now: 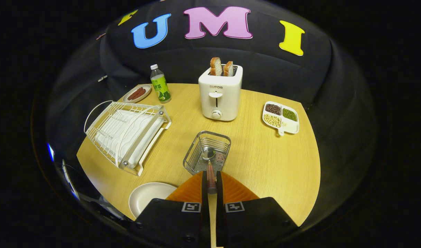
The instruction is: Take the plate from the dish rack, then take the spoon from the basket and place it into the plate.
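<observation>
Gripper (211,179) pinches spoon (210,168) above the basket (207,151)
Both fingers clamp its handle; the plate (146,196) sits just left, near the dish rack (127,132).

I am looking across a round desk (265,162) with a pale wood-grain top, lit evenly from above so the grain is showing clearly. Black cloth (276,72) is hanging behind it as the booth's wall, curving around the far edge and falling in soft folds on both sides. The cloth is swallowing most of the light, so the surroundings are fading to darkness past the desk's rim. Off the near left edge, below the desk, something bluish-white (51,151) is glinting, too blurred for me to tell what it is.
</observation>
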The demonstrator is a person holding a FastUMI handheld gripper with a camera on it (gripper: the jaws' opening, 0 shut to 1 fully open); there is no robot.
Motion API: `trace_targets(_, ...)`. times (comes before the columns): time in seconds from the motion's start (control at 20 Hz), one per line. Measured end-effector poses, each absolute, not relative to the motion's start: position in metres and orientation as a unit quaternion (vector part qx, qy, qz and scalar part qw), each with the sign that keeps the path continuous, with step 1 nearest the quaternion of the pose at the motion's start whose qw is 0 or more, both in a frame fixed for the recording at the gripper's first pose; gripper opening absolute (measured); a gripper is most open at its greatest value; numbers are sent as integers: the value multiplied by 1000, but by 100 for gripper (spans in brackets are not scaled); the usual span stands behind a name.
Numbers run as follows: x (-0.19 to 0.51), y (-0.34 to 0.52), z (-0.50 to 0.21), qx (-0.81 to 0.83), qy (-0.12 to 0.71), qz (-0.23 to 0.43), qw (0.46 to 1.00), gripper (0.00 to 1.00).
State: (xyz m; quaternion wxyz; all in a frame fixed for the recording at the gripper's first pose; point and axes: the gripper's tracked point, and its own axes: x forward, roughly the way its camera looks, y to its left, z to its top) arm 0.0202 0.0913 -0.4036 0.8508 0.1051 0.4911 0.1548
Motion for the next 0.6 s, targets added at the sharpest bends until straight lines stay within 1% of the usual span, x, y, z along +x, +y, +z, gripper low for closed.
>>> trace_targets(0.3, 21, 89, -403, 98, 486, 154, 855, 11)
trace_targets(0.35, 20, 87, -401, 96, 483, 153, 857, 10)
trace_targets(0.4, 20, 86, -399, 92, 480, 155, 859, 8)
trace_targets(0.6, 17, 85, -394, 82, 473, 160, 862, 8)
